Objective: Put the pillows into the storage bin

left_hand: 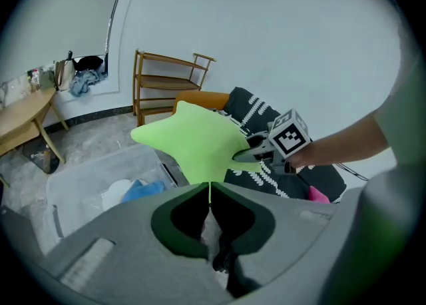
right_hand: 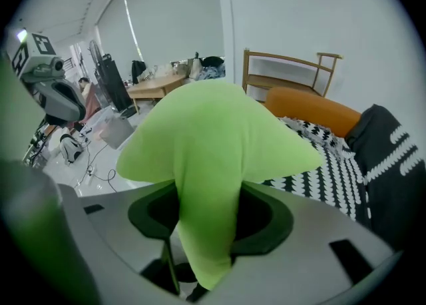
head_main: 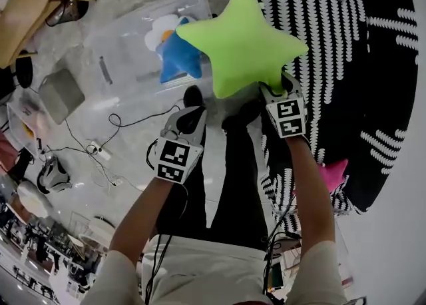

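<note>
A lime-green star pillow (head_main: 243,40) hangs in the air with my right gripper (head_main: 274,89) shut on one of its points. In the right gripper view that point (right_hand: 206,184) fills the gap between the jaws. The pillow hovers by the right end of the clear storage bin (head_main: 126,64), which holds a blue star pillow (head_main: 180,57) and a white pillow (head_main: 160,30). My left gripper (head_main: 192,116) is lower and to the left, its jaws pressed together on nothing (left_hand: 210,194). A pink star pillow (head_main: 333,174) lies on the black-and-white bedspread (head_main: 373,64).
A grey box (head_main: 60,94) and loose cables (head_main: 100,154) lie on the floor left of the bin. A wooden table (head_main: 26,4) stands at the far left. A wooden shelf (left_hand: 166,84) is against the wall, and an orange cushion (right_hand: 306,107) rests on the bed.
</note>
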Demonstrator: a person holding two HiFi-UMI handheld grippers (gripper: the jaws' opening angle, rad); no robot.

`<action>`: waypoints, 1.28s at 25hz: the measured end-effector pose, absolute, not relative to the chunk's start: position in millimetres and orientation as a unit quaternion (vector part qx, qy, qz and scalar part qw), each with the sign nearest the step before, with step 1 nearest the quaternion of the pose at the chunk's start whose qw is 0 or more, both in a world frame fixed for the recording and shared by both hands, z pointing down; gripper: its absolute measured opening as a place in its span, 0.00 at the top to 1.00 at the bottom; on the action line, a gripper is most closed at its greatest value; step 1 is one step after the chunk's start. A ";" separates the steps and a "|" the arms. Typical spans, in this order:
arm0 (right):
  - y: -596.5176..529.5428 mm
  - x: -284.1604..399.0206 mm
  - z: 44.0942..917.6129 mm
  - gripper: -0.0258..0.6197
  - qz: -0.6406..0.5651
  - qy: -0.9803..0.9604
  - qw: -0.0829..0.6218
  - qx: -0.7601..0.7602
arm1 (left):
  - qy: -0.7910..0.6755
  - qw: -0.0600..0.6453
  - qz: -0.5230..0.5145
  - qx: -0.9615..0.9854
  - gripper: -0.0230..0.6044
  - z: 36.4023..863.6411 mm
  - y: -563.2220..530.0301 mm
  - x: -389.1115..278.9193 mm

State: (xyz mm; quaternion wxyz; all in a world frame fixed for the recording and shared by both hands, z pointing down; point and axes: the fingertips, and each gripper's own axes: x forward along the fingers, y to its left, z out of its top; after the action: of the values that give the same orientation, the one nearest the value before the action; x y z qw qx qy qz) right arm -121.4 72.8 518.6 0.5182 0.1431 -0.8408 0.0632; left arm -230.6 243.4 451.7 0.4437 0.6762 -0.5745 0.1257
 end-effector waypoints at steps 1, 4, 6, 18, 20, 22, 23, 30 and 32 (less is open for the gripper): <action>78.1 -133.7 523.8 0.62 0.062 -0.841 0.521 0.133 | -0.578 0.446 0.123 0.672 0.93 454.8 246.6 -239.0; 94.2 -166.7 542.5 0.62 0.055 -0.841 0.528 0.101 | -0.591 0.456 0.113 0.656 0.93 465.7 258.6 -259.7; 105.1 -184.5 555.9 0.62 0.052 -0.841 0.532 0.081 | -0.600 0.462 0.108 0.644 0.93 474.3 267.3 -270.4; 191.1 -274.2 627.9 0.61 0.040 -0.826 0.562 -0.011 | -0.635 0.494 0.075 0.589 0.93 524.5 329.5 -330.2; 204.0 -288.3 638.5 0.61 0.037 -0.820 0.570 -0.027 | -0.639 0.499 0.070 0.581 0.93 530.8 338.5 -339.8; 215.7 -299.7 649.9 0.61 0.037 -0.816 0.576 -0.039 | -0.645 0.503 0.066 0.571 0.93 536.8 347.3 -349.0; 221.5 -304.8 655.9 0.61 0.037 -0.814 0.578 -0.044 | -0.648 0.505 0.064 0.566 0.93 540.2 352.1 -353.5; 257.5 -340.6 689.0 0.61 0.045 -0.806 0.586 -0.071 | -0.671 0.520 0.045 0.527 0.93 561.4 387.4 -386.3; 266.3 -353.0 692.4 0.58 0.045 -0.810 0.580 -0.075 | -0.674 0.524 0.042 0.519 0.93 566.3 396.4 -392.2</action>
State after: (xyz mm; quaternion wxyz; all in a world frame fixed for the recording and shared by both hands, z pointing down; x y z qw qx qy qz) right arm -353.0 266.3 692.4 0.5799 -0.0754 -0.8100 0.0446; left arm -392.2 396.4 566.3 0.5240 0.5188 -0.6742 0.0418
